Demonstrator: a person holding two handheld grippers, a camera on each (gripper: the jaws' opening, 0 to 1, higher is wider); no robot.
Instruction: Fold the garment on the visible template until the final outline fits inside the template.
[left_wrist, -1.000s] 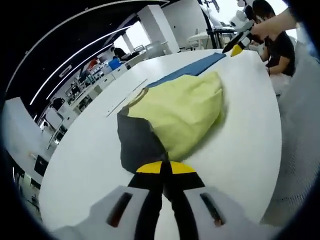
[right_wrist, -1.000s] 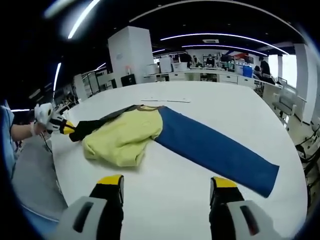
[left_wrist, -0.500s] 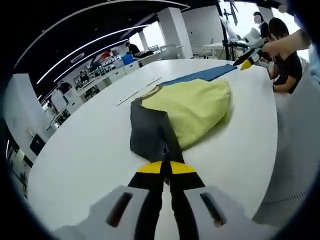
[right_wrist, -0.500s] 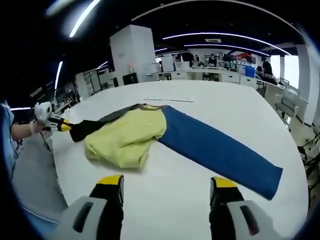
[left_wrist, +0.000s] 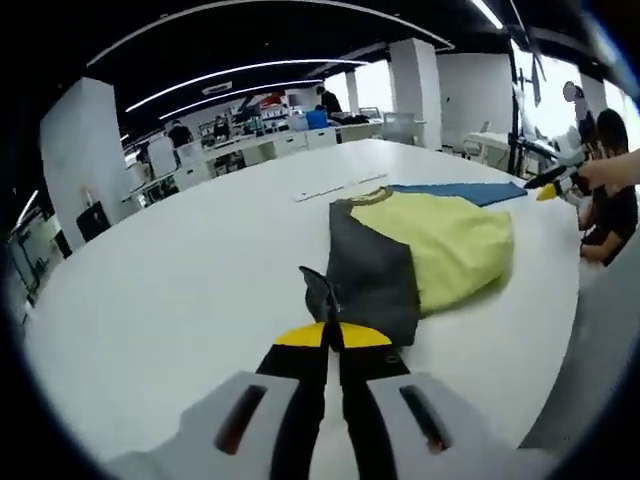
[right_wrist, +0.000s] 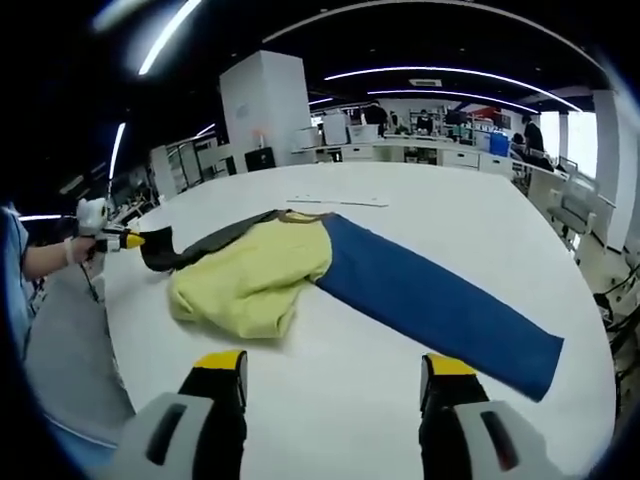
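The garment lies on a white table (right_wrist: 480, 210): a yellow body (right_wrist: 250, 280), a long blue sleeve (right_wrist: 430, 300) stretched to the right, and a dark grey sleeve (right_wrist: 200, 243) pulled out to the left. My left gripper (left_wrist: 332, 336) is shut on the end of the dark grey sleeve (left_wrist: 372, 275), which bunches at its yellow tips; beyond it the yellow body (left_wrist: 450, 245) and blue sleeve (left_wrist: 460, 192) show. In the right gripper view the left gripper (right_wrist: 120, 240) sits at the table's left edge in a hand. My right gripper (right_wrist: 333, 366) stands open over bare table, short of the garment.
A thin pale strip (right_wrist: 335, 200) lies on the table beyond the collar, and it also appears as the strip (left_wrist: 335, 188) in the left gripper view. The table edge (right_wrist: 125, 370) runs close on the left. A seated person (left_wrist: 610, 200) is beside the table. Desks and pillars stand far behind.
My left gripper has drawn the dark grey sleeve outward, away from the yellow body, so it lies straighter and longer. The right gripper has stayed open and still.
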